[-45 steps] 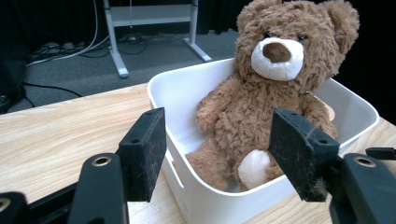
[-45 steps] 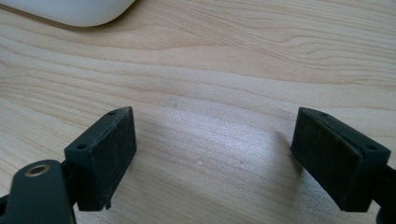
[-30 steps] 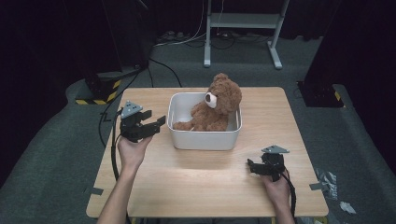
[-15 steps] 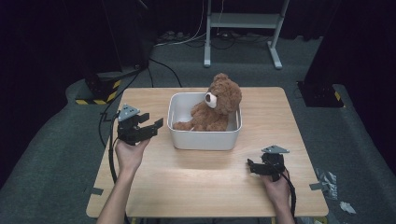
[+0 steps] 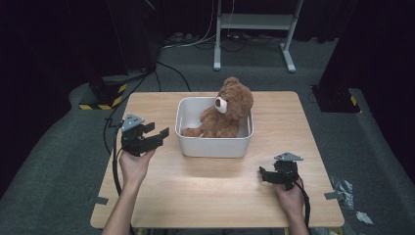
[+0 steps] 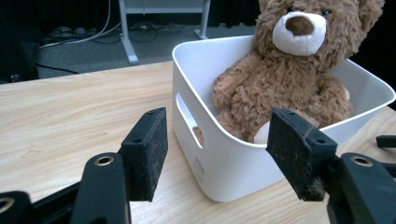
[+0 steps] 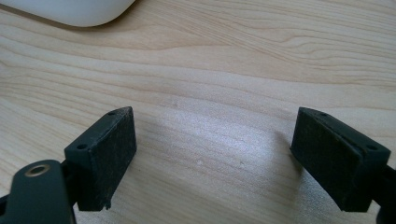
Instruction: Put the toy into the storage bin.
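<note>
One white plastic bin [image 5: 215,142], rectangular with rounded corners, smooth walls and a slot handle in its short side, stands near the centre of one pale wood-grain table [image 5: 205,196]. Contents: one brown plush teddy bear [image 5: 226,115], shaggy fur, cream muzzle, seated upright with its head above the rim at the bin's 1 o'clock corner. Count: one bin, one bear, two grippers. Left gripper [image 5: 157,134], at 9 o'clock of the bin in the high view, is released, its two flat black pads apart with nothing between them, aimed at the bin's short wall and clear of it. Right gripper [image 5: 263,176], at about 5 o'clock of the bin, is released too, flat pads wide apart over bare tabletop.
</note>
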Demonstrator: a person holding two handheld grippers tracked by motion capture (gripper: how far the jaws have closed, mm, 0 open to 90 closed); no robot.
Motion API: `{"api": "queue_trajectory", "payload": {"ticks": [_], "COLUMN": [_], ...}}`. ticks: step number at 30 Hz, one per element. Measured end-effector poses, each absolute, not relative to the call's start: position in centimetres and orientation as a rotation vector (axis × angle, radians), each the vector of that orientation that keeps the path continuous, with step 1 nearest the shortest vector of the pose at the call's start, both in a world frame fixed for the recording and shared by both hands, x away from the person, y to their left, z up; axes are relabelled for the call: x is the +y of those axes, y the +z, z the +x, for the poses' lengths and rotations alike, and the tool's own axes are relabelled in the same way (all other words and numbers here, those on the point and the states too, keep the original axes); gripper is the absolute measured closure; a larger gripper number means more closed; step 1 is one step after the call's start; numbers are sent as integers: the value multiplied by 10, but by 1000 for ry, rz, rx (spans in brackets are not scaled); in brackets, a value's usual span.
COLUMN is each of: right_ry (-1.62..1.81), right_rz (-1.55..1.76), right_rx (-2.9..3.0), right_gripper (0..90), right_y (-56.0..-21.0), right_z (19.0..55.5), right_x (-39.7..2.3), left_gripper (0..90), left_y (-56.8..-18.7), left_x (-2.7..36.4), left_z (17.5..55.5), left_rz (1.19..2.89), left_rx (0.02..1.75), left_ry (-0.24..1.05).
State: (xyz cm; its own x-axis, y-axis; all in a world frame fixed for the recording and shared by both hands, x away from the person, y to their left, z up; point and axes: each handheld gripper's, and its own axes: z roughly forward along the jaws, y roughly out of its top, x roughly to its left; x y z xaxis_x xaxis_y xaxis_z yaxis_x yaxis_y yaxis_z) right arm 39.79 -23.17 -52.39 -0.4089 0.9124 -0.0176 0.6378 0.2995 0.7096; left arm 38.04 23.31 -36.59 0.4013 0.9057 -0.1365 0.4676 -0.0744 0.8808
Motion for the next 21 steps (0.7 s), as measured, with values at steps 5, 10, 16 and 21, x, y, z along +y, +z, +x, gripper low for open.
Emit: {"api": "queue_trajectory", "payload": {"ticks": [5, 10, 16, 21], "right_ry": [882, 882, 882, 882], "right_rz": [1383, 1384, 1383, 1383], "right_rx": [2153, 2153, 2153, 2153], "right_gripper": [137, 137, 137, 137], "right_y": [-524, -524, -524, -524], "right_z": [398, 398, 398, 398], "right_x": [-232, -232, -232, -232], "left_gripper": [382, 382, 381, 380], "left_y": [-367, -368, -370, -373], "left_x": [236, 239, 240, 242], "left_z": [375, 373, 371, 369], "left_rz": [1696, 1694, 1706, 1709], "left_rx": [1222, 1232, 1240, 1253], "left_ry": [576, 580, 588, 584]}}
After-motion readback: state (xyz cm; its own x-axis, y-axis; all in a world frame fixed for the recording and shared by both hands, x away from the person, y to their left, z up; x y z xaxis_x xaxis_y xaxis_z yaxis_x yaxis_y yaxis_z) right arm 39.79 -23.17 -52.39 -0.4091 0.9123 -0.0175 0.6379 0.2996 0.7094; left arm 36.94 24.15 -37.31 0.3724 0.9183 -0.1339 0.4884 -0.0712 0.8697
